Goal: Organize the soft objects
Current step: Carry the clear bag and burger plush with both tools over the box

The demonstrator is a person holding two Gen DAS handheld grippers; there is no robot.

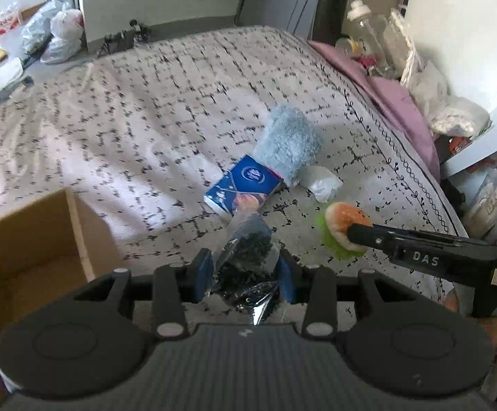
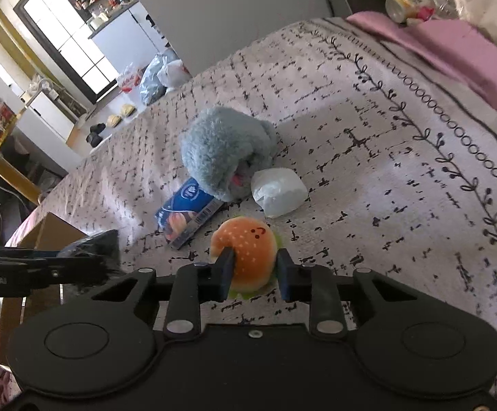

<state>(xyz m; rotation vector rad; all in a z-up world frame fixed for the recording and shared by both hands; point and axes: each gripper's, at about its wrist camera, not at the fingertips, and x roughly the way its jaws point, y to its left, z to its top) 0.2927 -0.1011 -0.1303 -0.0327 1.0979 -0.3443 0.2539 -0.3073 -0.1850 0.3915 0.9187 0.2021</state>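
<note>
My left gripper [image 1: 245,270] is shut on a clear bag of black bits [image 1: 248,257], held above the bed beside the cardboard box [image 1: 26,250]. My right gripper [image 2: 253,270] is shut on a plush burger [image 2: 245,250] with a green lettuce rim, at the bed's surface; it also shows in the left wrist view [image 1: 346,224]. On the bed lie a fluffy blue plush [image 2: 222,150], a blue tissue pack [image 2: 187,210] and a white soft bundle [image 2: 279,190]. The left gripper shows at the left edge of the right wrist view [image 2: 87,257].
The patterned bedspread [image 1: 128,120] runs far and left. A pink sheet [image 1: 395,102] edges the right side, with bottles and bags beyond. Plastic bags [image 1: 56,34] lie on the floor past the bed.
</note>
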